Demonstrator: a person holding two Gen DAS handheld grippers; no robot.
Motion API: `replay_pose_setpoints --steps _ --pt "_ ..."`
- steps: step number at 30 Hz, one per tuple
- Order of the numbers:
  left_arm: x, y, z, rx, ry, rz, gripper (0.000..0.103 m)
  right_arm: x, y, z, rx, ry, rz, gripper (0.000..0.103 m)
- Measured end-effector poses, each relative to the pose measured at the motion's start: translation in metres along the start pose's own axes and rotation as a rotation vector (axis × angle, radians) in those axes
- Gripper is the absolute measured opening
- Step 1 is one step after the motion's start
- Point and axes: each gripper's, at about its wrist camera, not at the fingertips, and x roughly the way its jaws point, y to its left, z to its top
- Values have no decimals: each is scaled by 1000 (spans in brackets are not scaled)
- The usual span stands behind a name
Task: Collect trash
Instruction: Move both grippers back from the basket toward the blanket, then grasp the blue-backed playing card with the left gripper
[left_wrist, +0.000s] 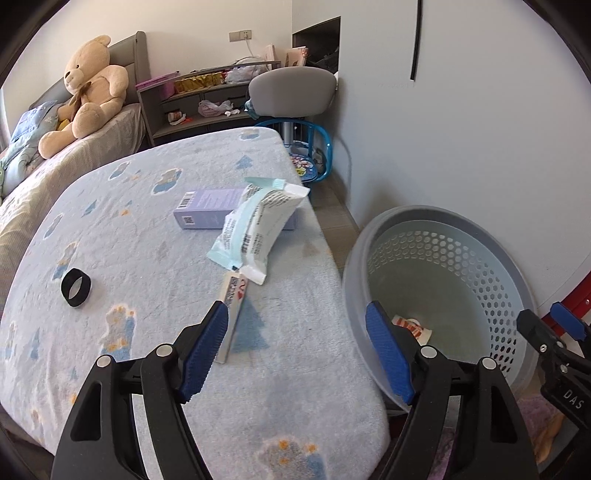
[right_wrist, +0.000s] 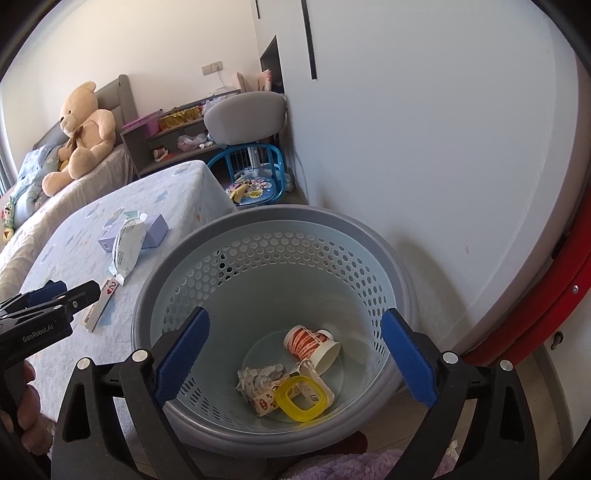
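Observation:
My left gripper (left_wrist: 295, 314) hangs open over the bed's right edge, and a slim white box (left_wrist: 232, 314) lies against its left finger, not pinched. Beyond it lie a wipes pack (left_wrist: 255, 229), a purple box (left_wrist: 210, 210) and a black ring (left_wrist: 75, 287). My right gripper (right_wrist: 295, 317) stands open and empty above the grey perforated basket (right_wrist: 280, 218). Inside the basket are a paper cup (right_wrist: 314, 343), crumpled paper (right_wrist: 258, 376), a small carton (right_wrist: 264, 402) and a yellow ring (right_wrist: 301, 400). The left gripper (right_wrist: 79, 290) shows at the left edge, over the slim box (right_wrist: 99, 306).
The basket (left_wrist: 461, 258) stands on the floor between the bed's blue blanket (left_wrist: 147, 221) and a white wall (left_wrist: 461, 129). A teddy bear (left_wrist: 88, 92) sits at the bed's head. A grey chair (left_wrist: 291, 88), a blue stool (left_wrist: 314, 147) and a cluttered shelf (left_wrist: 199, 99) stand behind.

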Motion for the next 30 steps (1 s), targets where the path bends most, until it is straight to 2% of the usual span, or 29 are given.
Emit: replay_pose_setpoints --steps 10,22,23,27,30 --pt "31 54 -7 -71 82 58 74 4 3 1 9 -3 -17 93" --pt "64 57 -3 -41 118 55 73 8 5 3 6 8 -26 93" --pt "67 57 -1 -39 119 56 72 8 6 3 5 10 -28 93" --pt "79 58 0 -41 148 33 54 10 7 4 5 17 -32 93" --pt "79 59 -2 -37 137 24 52 14 10 4 -6 26 -42 93"
